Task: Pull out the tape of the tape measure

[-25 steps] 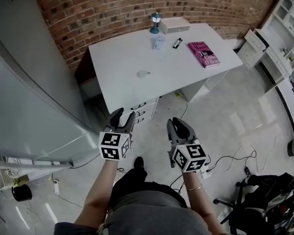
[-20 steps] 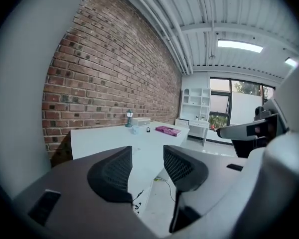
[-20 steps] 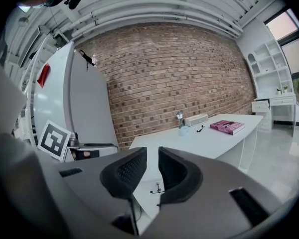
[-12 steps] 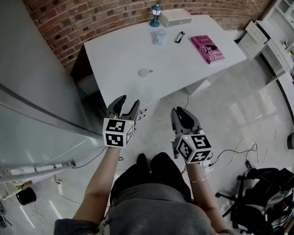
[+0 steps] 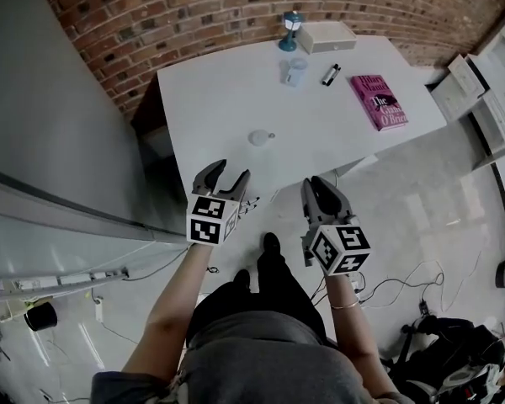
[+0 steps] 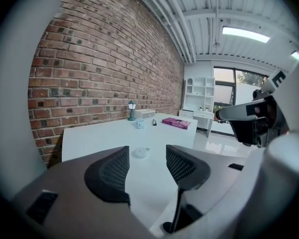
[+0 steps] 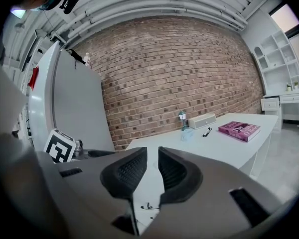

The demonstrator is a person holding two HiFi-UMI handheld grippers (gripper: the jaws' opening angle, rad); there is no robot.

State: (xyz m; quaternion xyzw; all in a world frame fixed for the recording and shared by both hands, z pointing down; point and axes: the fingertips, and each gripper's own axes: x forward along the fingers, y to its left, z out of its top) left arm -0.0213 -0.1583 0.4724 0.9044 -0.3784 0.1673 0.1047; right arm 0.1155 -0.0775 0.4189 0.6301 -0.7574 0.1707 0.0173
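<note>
Holds left hand-held gripper (image 5: 227,173) off bench (image 5: 219,99) near edge, jaws spread, just been opening, nothing between; right hand-held gripper (image 5: 324,188) slightly parted, empty. Leaves tape measure (image 5: 260,138) lying mid-bench, toward that edge, untouched.

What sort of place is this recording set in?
Probably an office or studio room: a white desk stands against a brick wall, a pink book lies on it, and white shelving stands nearby.

Head view looks steeply down; both gripper views face the table (image 5: 227,91).
</note>
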